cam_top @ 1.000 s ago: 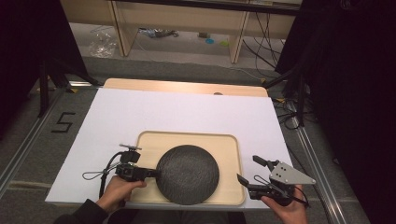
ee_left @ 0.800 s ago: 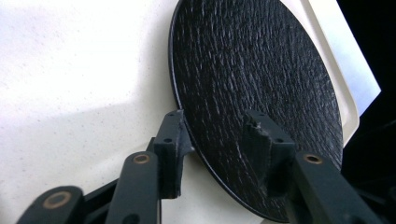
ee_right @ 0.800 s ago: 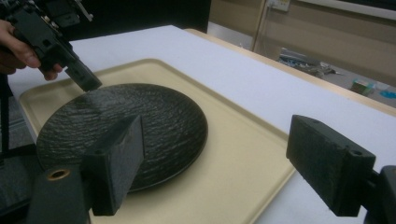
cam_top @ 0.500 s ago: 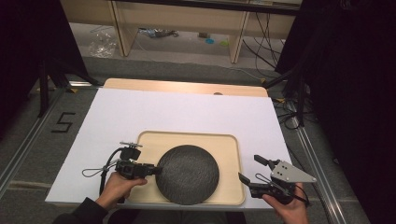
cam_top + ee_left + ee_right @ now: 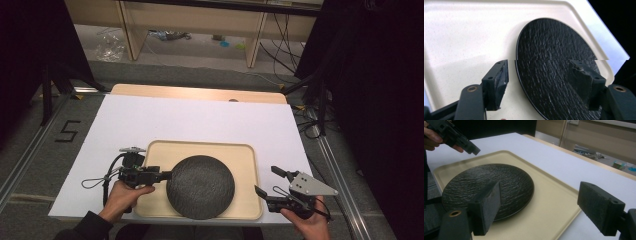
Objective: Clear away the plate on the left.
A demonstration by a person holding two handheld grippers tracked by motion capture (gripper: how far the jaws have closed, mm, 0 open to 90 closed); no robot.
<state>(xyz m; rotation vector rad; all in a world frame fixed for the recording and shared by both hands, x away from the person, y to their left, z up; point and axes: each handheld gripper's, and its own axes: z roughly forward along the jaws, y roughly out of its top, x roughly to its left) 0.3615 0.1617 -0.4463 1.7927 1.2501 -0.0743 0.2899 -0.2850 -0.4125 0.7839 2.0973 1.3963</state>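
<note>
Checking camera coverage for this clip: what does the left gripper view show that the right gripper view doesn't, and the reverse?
The left gripper view gives a close look between the jaws of the open left tool: the black plate's rim runs up through that gap. The right gripper view instead gives the open right tool, a hand holding the other tool at the plate's far edge, the white tabletop and wooden shelving behind. Both share the textured plate lying on the beige tray.
</note>
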